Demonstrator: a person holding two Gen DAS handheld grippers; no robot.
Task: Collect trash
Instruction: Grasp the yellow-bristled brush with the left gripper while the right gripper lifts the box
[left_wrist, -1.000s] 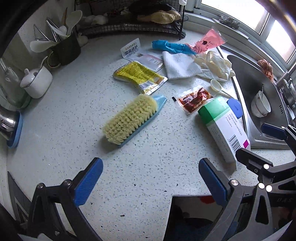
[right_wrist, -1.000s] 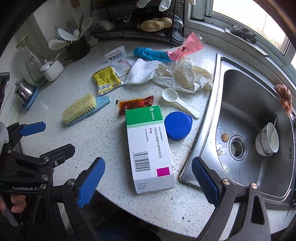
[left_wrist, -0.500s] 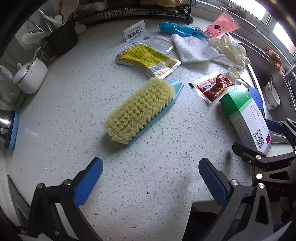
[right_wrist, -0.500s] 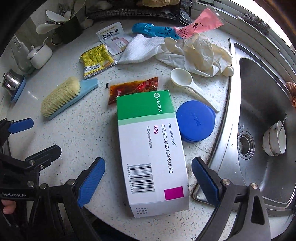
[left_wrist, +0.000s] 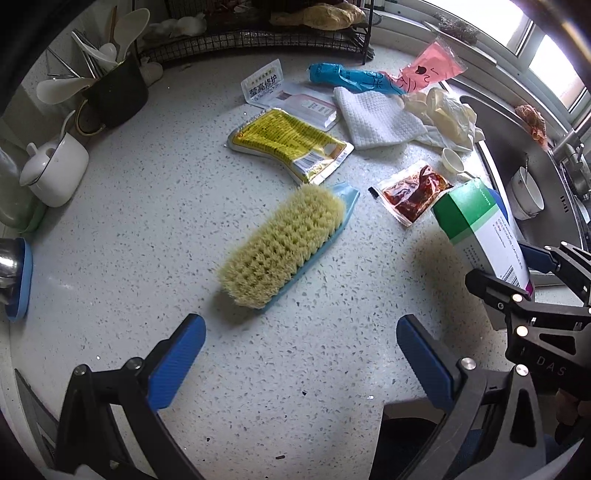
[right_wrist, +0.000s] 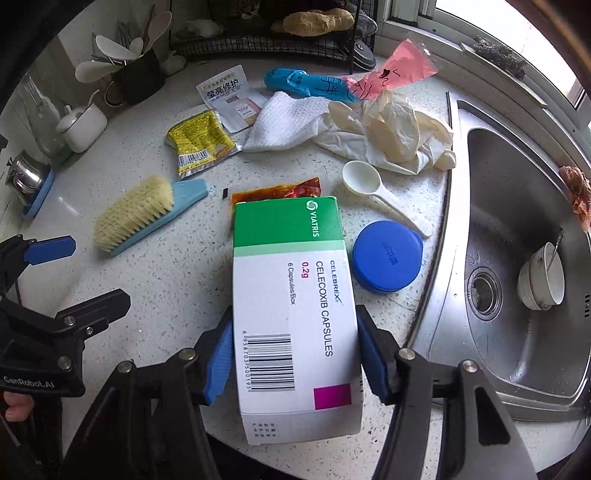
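The white and green medicine box (right_wrist: 291, 295) lies lengthwise between the blue pads of my right gripper (right_wrist: 295, 354). Its jaws are closing and both pads touch the box's long sides. In the left wrist view the box (left_wrist: 476, 225) tilts up off the counter with a shadow under it. My left gripper (left_wrist: 299, 354) hangs open over bare counter, near the brush (left_wrist: 284, 247), with nothing between its fingers. Other litter lies further back: a red sauce sachet (left_wrist: 410, 190), a yellow packet (left_wrist: 291, 147), a white sachet (left_wrist: 291, 96), a blue wrapper (left_wrist: 351, 79) and a pink bag (left_wrist: 432, 68).
A blue lid (right_wrist: 386, 256) and a white spoon (right_wrist: 369, 188) lie right of the box. Beyond them is the steel sink (right_wrist: 517, 206) with a bowl (right_wrist: 541, 277). A white cloth (right_wrist: 288, 122) and gloves (right_wrist: 399, 136) lie behind. A utensil pot (left_wrist: 114, 92) and white jar (left_wrist: 59, 170) stand at the left.
My right gripper has come down around the medicine box and its jaws have closed from wide open onto the box's sides. The box's far end has lifted. My left gripper stays open.
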